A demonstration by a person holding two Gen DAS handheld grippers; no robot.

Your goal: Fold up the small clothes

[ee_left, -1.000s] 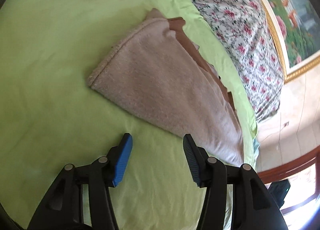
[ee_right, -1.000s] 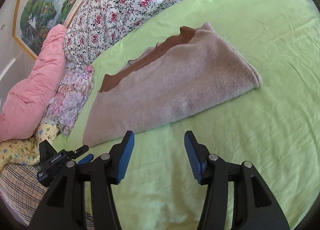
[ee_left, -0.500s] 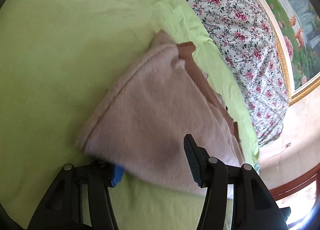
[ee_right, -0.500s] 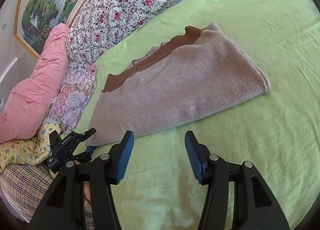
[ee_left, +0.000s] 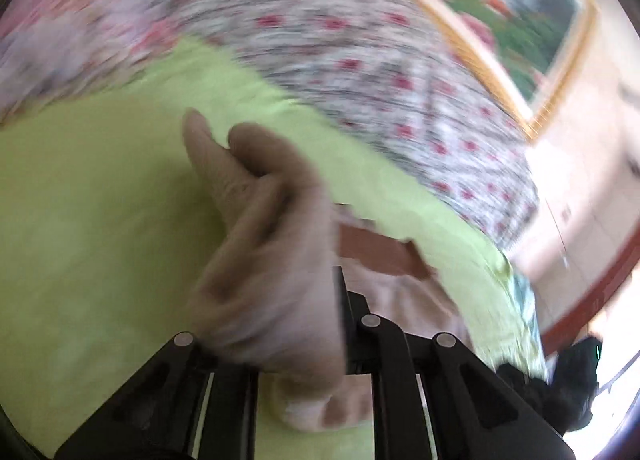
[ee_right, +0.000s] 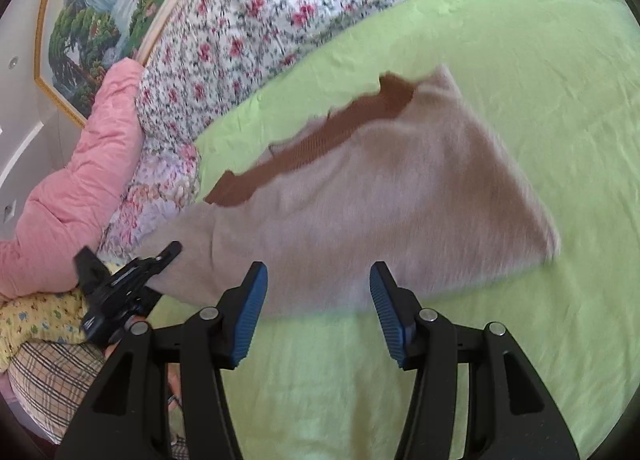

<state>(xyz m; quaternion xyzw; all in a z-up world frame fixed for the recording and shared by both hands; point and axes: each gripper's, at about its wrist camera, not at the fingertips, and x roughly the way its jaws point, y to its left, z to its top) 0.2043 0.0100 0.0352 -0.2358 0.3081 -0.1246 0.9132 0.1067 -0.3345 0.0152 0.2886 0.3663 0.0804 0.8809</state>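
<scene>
A beige knit garment with a brown ribbed trim lies folded on the green sheet. My left gripper has its jaws closing on one end of the garment, which bunches up between them and rises off the sheet; the pads are hidden by cloth. In the right wrist view the left gripper shows at that lifted left end. My right gripper is open just above the garment's near edge, with nothing gripped.
A floral quilt borders the sheet at the back, with a pink pillow and a framed painting to the left. Plaid and yellow cloths lie at the bed's left edge. Bare sheet stretches right of the garment.
My left gripper moved onto the garment's end, shut on it and lifted it, rolling as it rose. My right gripper crept forward to the garment's near edge, still open.
</scene>
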